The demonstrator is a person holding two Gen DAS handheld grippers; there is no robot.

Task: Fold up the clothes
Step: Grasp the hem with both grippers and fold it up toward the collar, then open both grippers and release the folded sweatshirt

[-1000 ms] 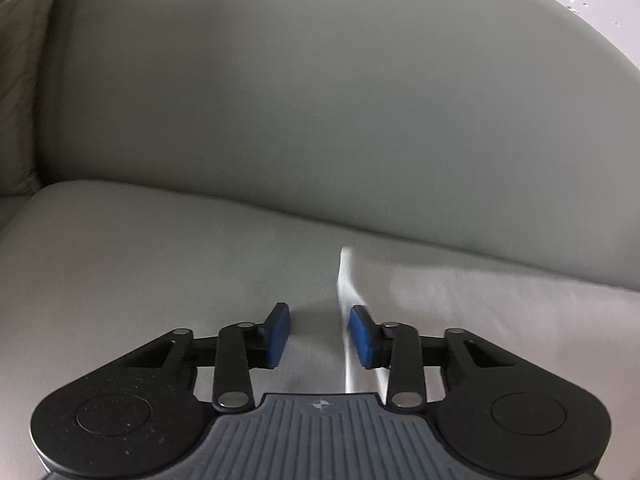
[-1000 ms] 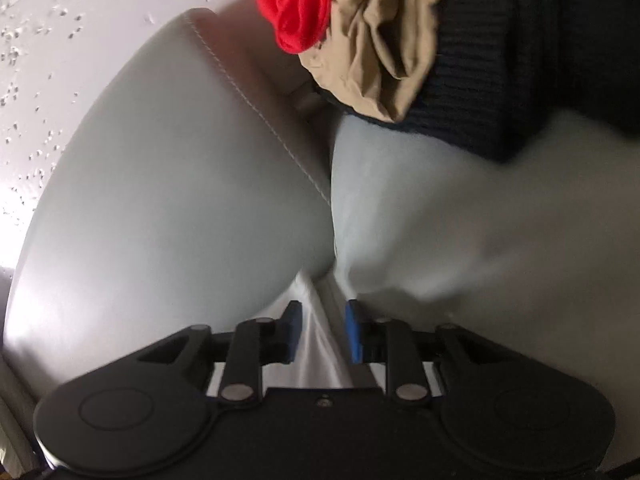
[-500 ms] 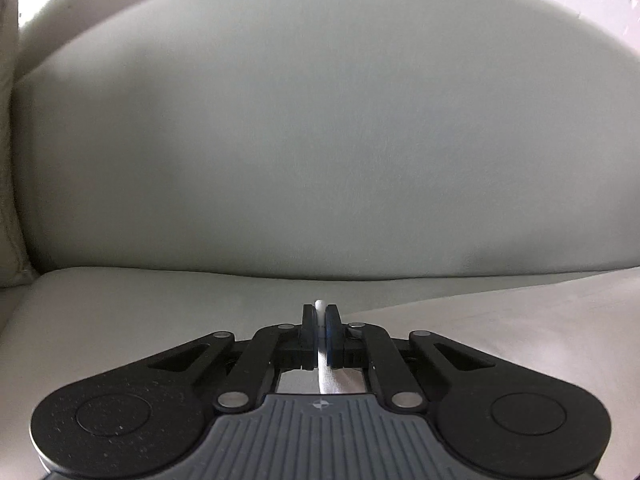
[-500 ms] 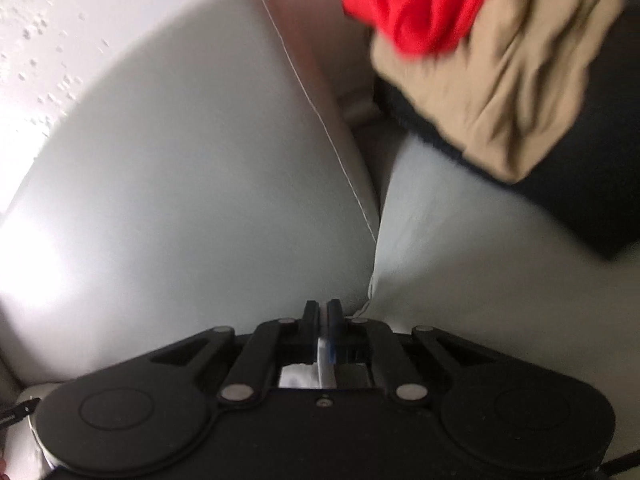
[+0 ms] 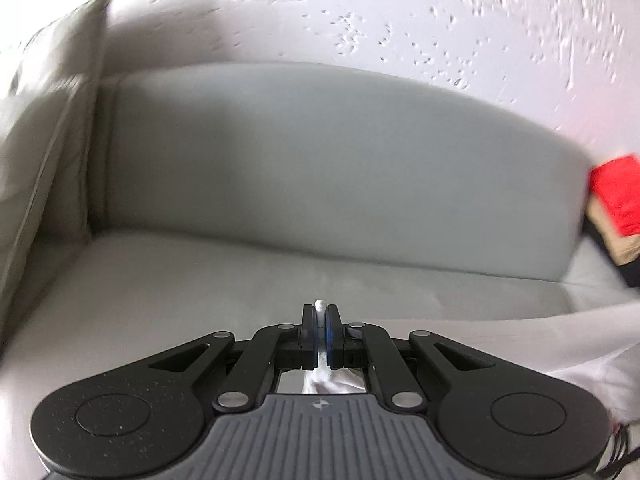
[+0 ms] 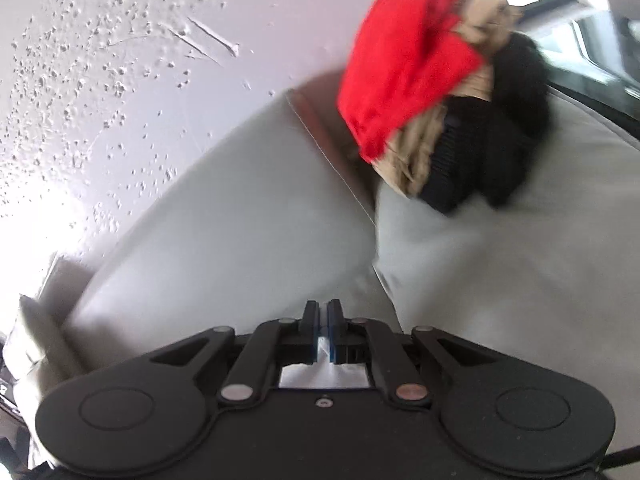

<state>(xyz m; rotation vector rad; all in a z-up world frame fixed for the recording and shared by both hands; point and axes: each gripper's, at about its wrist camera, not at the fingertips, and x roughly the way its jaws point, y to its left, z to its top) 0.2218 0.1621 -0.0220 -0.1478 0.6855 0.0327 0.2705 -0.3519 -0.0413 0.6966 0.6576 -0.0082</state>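
Note:
A white garment (image 5: 520, 344) is held up over a grey sofa. My left gripper (image 5: 320, 314) is shut on one edge of it; the cloth pokes out between the pads and stretches away to the right. My right gripper (image 6: 323, 312) is shut on another edge of the white garment (image 6: 322, 376), which shows only behind the pads. Most of the garment hangs out of sight below both grippers.
A pile of red, tan and black clothes (image 6: 432, 92) lies on the sofa seat against the backrest, also at the right edge of the left wrist view (image 5: 616, 200). The grey backrest (image 5: 320, 168) and textured white wall (image 5: 360, 8) are ahead. A cushion (image 5: 40, 132) stands at the left.
Both grippers closed on the white garment's edges, then rose and pulled back from the sofa, so the wall and clothes pile came into view.

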